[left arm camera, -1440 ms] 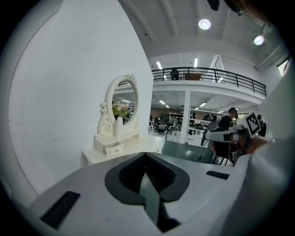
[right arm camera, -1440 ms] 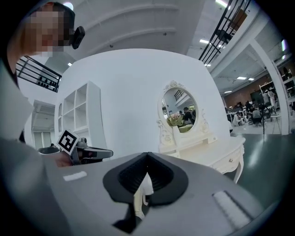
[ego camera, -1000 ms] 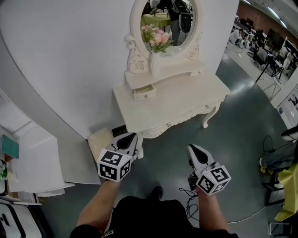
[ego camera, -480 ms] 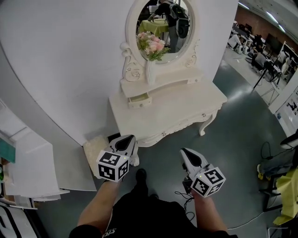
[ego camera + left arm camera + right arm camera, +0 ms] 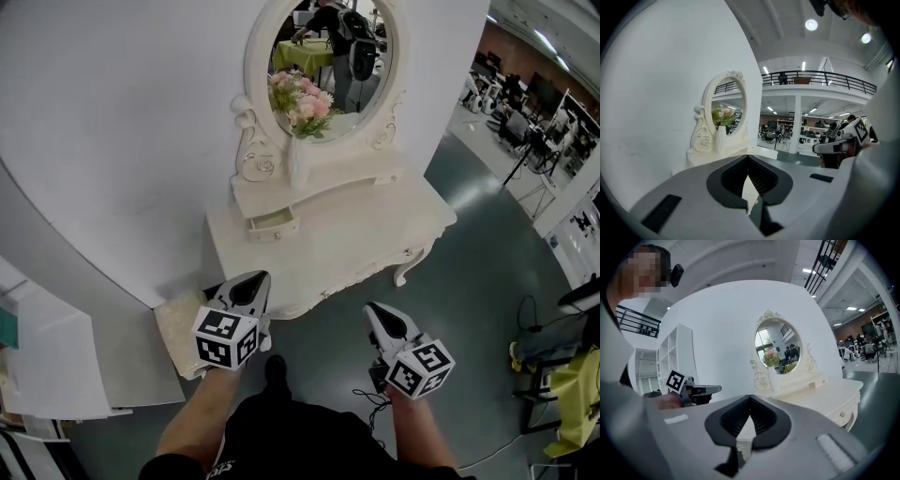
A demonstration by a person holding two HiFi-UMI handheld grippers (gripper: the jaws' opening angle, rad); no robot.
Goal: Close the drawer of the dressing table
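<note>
- Against the white wall [image 5: 122, 122], the dressing table [image 5: 356, 230] is being faced. Its small drawer [image 5: 273, 223] is being shown slightly pulled out, below the left side of the mirror [image 5: 323, 56].
- The left gripper [image 5: 247, 283] and right gripper [image 5: 376, 313] are being held with jaws pressed together and nothing between them, just short of the table's front edge.
- Bare grey floor [image 5: 469, 253] is being shown on the table's right.
- The table's front left corner is being covered by the left gripper, and the mirror's top is being cut off.
</note>
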